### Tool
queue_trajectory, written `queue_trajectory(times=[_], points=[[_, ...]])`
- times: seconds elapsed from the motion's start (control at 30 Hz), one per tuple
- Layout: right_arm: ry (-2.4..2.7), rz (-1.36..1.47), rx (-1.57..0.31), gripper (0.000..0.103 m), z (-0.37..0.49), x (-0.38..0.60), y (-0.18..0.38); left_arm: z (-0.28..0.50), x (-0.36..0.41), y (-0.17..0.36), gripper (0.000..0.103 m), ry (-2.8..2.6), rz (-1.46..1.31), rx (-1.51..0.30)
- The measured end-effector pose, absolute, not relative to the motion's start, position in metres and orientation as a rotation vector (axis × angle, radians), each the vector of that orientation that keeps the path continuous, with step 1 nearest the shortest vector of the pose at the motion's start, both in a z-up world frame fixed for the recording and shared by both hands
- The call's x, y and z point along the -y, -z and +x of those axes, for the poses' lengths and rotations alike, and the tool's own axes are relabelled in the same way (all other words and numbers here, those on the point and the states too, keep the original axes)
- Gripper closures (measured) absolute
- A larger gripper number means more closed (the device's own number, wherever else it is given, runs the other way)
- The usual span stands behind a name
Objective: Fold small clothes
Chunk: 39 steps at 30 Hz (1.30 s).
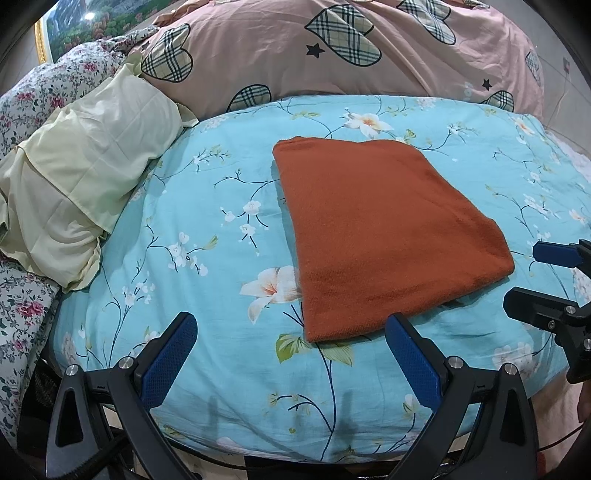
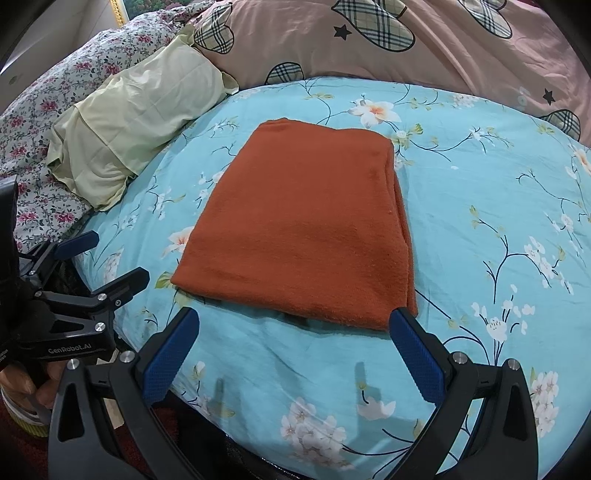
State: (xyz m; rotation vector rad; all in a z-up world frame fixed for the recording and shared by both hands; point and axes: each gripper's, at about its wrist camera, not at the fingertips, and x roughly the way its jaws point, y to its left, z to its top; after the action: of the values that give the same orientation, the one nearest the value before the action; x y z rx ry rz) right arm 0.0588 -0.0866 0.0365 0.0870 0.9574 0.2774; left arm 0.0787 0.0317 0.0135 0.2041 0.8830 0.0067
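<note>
We see a rust-orange folded cloth (image 1: 384,236) lying flat on a turquoise floral bedsheet (image 1: 207,229), roughly mid-bed, w/ both grippers hovering at the near edge and touching nothing. The left gripper (image 1: 291,332) has its jaws spread wide and empty; the blue pads (image 1: 170,362) frame the cloth's near left corner w/o contact. The right gripper (image 2: 295,325) is likewise wide open and empty, its right pad just beside the cloth's near right corner; we can't tell if it grazes the fabric.

In the right wrist view, stacked layers show along the cloth's right edge; what kind of garment it is, we can't make out. In the left wrist view, the right gripper pokes in at the right frame edge, cut off. In the right wrist view, the left gripper (image 2: 110,258) appears at the left w/ part of a hand (image 2: 26,384) gripping it, mostly out of frame.

A pale yellow pillow (image 1: 85,170) lies at far left, partly over a rose-print quilt (image 1: 33,99). A pink duvet w/ plaid hearts (image 1: 332,48) fills the far side, its top cropped. A framed picture (image 1: 77,26) shows at the far left corner, mostly cut off.
</note>
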Motion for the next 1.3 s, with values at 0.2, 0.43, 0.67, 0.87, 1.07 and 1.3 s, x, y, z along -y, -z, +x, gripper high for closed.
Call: queue_trajectory(times=[0.2, 0.43, 0.67, 0.87, 1.07, 1.3], points=[[-0.276, 0.088, -0.957, 0.001, 0.0587, 0.0861, -0.0364, 0.0795, -0.0315, -0.014, 0.001, -0.002, 0.202, -0.883], [-0.276, 0.089, -0.959, 0.001, 0.0591, 0.0859, -0.0362, 0.0804, -0.0305, -0.0127, 0.001, 0.002, 0.2, -0.886], [-0.276, 0.09, -0.96, 0.001, 0.0584, 0.0862, -0.0357, 0.081, -0.0307, -0.0119, 0.001, 0.005, 0.2, -0.886], [-0.276, 0.091, -0.962, 0.001, 0.0583, 0.0866, -0.0336, 0.0808, -0.0299, -0.0116, 0.001, 0.006, 0.201, -0.887], [-0.277, 0.09, -0.963, 0.001, 0.0593, 0.0871, -0.0333, 0.0816, -0.0303, -0.0108, 0.001, 0.006, 0.201, -0.889], [-0.279, 0.09, -0.963, 0.001, 0.06, 0.0883, -0.0326, 0.0828, -0.0319, -0.0096, 0.001, 0.01, 0.201, -0.887]])
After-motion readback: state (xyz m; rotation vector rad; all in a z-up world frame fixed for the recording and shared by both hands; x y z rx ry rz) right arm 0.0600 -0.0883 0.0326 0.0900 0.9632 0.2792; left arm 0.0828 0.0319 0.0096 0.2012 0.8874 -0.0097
